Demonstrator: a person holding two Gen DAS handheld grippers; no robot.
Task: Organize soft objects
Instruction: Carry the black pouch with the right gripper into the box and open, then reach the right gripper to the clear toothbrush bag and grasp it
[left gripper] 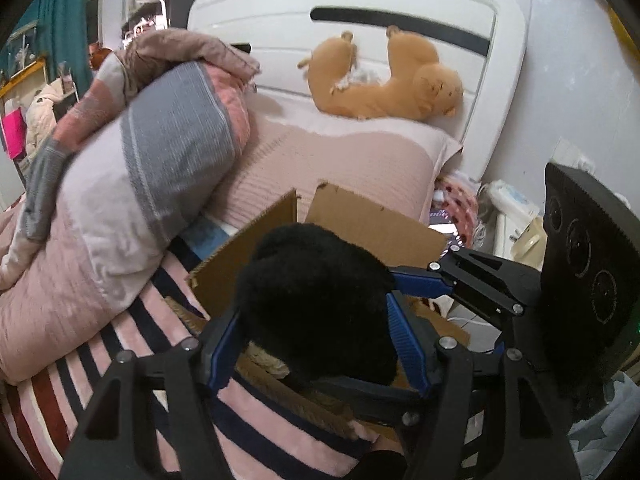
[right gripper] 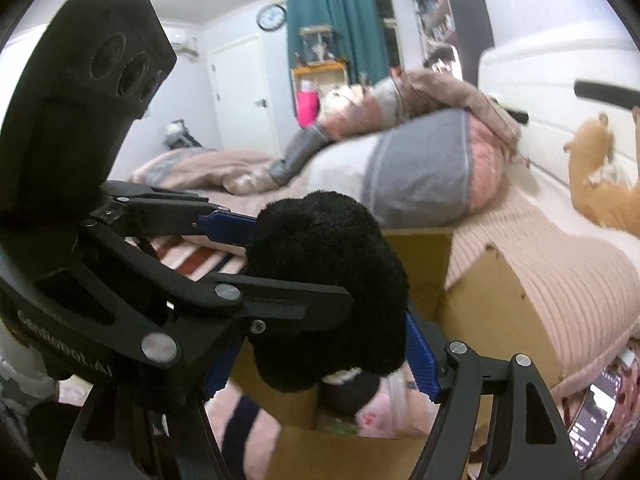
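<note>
A black fuzzy plush [left gripper: 316, 300] hangs over an open cardboard box [left gripper: 376, 224] at the bed's edge. My left gripper [left gripper: 316, 344] is shut on the plush from both sides. My right gripper [left gripper: 404, 280] comes in from the right and pinches the same plush; in the right wrist view its blue pads [right gripper: 420, 356] press the plush [right gripper: 328, 288] while the left gripper [right gripper: 248, 240] holds it from the left. The box [right gripper: 492, 304] holds pink soft items [right gripper: 380, 404]. An orange plush animal [left gripper: 384, 80] lies on the pillow by the headboard.
A rolled pink-and-grey duvet [left gripper: 132, 184] fills the left of the bed. A striped pink blanket [left gripper: 256, 424] lies under my left gripper. The white headboard [left gripper: 360, 4] stands behind. A phone [right gripper: 596, 412] and clutter sit right of the box.
</note>
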